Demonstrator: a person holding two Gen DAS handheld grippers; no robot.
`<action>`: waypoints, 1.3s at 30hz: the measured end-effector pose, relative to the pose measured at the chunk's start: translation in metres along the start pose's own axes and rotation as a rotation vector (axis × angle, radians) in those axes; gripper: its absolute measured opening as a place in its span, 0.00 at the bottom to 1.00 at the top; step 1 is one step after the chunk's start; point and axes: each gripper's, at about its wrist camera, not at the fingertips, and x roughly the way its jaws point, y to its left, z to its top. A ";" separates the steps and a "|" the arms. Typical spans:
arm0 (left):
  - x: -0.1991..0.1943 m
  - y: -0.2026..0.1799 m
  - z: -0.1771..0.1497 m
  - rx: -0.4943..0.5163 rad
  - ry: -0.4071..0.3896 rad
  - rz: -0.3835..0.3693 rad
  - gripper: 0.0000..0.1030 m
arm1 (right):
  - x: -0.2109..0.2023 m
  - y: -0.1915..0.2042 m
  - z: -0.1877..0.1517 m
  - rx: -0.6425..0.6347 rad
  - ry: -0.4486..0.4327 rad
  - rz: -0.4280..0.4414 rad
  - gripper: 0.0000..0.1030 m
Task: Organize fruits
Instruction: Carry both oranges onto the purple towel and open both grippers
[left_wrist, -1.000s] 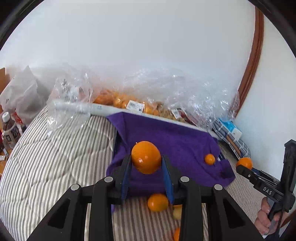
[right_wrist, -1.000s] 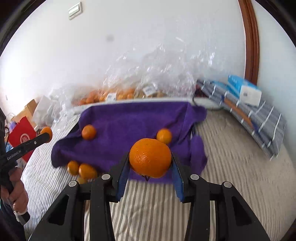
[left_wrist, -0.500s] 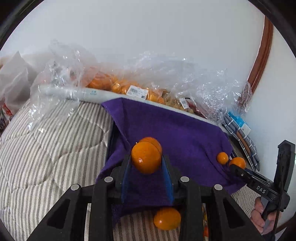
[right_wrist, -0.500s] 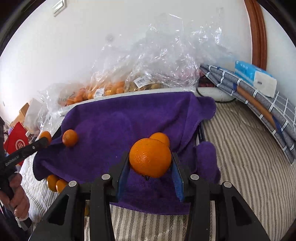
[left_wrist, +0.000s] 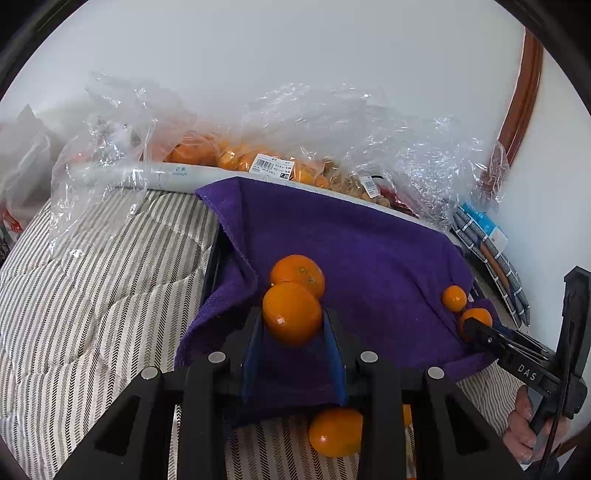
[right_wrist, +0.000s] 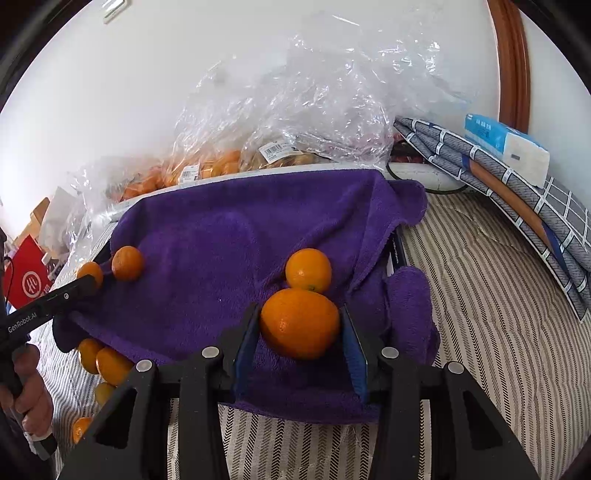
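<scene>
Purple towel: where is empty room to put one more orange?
On the purple towel the middle is bare, between the left pair of oranges and the right pair of oranges near its front. The strip along its back, below the plastic bags, is bare too. Crowded: the loose oranges on the striped bedding under its left corner.

A: left gripper status?
B: angling downward, blue pads clamping an orange. A hand is gripping its handle.
A: right gripper?
B: also tilting down, jaws opening, second orange sitting between them. A hand is holding that handle.
</scene>
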 end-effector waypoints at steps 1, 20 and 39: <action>0.001 0.000 0.000 -0.002 0.003 0.000 0.30 | 0.000 0.001 0.000 -0.002 0.000 0.000 0.49; -0.005 -0.004 -0.001 0.032 -0.026 0.034 0.32 | -0.028 -0.007 0.000 0.058 -0.131 0.030 0.69; -0.027 -0.012 -0.009 0.050 -0.146 0.068 0.32 | -0.037 -0.001 0.002 0.009 -0.161 -0.073 0.69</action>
